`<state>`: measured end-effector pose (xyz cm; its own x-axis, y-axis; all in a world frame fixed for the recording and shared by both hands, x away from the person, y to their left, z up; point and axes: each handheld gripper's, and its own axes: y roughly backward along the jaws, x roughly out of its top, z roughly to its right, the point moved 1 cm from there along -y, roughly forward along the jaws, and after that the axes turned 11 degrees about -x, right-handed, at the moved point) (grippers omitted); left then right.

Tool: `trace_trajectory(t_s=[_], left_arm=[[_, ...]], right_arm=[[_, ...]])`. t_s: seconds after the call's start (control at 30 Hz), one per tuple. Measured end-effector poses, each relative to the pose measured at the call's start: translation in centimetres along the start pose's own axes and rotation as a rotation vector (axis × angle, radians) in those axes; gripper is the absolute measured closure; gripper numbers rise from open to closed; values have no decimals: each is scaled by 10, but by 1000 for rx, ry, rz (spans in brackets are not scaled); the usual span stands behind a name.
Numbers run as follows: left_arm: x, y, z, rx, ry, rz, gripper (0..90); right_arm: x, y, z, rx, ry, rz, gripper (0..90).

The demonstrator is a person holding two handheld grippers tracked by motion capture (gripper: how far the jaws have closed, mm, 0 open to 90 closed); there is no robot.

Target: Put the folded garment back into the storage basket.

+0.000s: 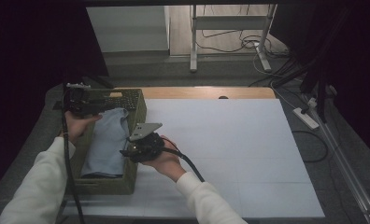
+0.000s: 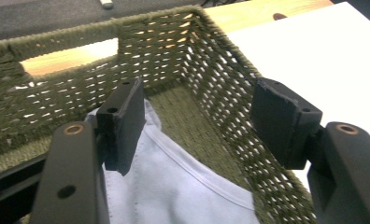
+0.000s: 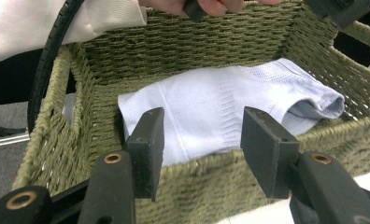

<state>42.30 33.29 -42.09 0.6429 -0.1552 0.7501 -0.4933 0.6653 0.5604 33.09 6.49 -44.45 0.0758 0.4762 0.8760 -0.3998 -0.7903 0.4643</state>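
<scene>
- High view has a person standing at a white table (image 1: 230,154), a gripper in each hand, both working at a woven olive-green basket (image 1: 135,105) on the table's left edge.
- Inside the basket lies a pale blue garment (image 1: 106,144), folded flat-ish and running nearly the whole length of the basket floor.
- Right gripper view gives the best look at the cloth (image 3: 211,116): soft light blue knit, a ribbed strip running across the middle, a mesh-looking patch near the far end, and a rolled hem bunched against the basket's wall on the right side of that view.
- Left gripper view shows another bit of it (image 2: 174,186): smooth fabric with a stitched seam curving across, lying on the basket's woven bottom, with bare weave beyond it toward the far corner.
- Left gripper (image 1: 82,100) hovers over the far end of the basket. Its jaws stand apart with nothing pinched between them; one pad sits just over the cloth's edge, the other over the basket's side wall.
- Right gripper (image 1: 143,142) hangs at the basket's table-side rim, about midway along. Its jaws are spread too, nothing in them, with the rim just beyond them and the cloth further in.
- Cables trail back from both grippers along the person's white sleeves.
</scene>
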Motion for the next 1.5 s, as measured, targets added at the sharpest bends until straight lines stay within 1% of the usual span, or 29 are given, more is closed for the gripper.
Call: trace_trajectory(t_s=[0.2,0.37,0.53,0.67,0.8,1.0,1.1,1.2,1.3,1.5], left_arm=[[-2,2,15,-13,-20,5,362],[-4,1,24,-26,-27,9,361],[-6,2,34,-33,-34,17,362],[-9,4,47,-47,-54,18,362],[-14,5,59,-66,-62,30,361],[-23,7,72,-77,-65,33,358],[-27,8,79,-84,-68,43,358],[-32,9,87,-90,-83,52,358],[-37,9,95,-102,-85,56,358],[-42,7,108,-122,-88,60,358]], right_arm=[[-9,9,4,-1,-18,-6,495],[-16,17,8,-7,-32,-22,492],[-24,25,13,-15,-54,-21,492],[-30,32,16,-22,-57,-24,491],[-37,41,20,-30,-67,-28,491],[-47,62,28,-65,-71,-27,491],[-52,74,33,-85,-79,-21,491],[-56,84,37,-104,-86,-18,490],[-60,93,40,-117,-91,-13,491],[-70,109,45,-134,-103,-19,490]])
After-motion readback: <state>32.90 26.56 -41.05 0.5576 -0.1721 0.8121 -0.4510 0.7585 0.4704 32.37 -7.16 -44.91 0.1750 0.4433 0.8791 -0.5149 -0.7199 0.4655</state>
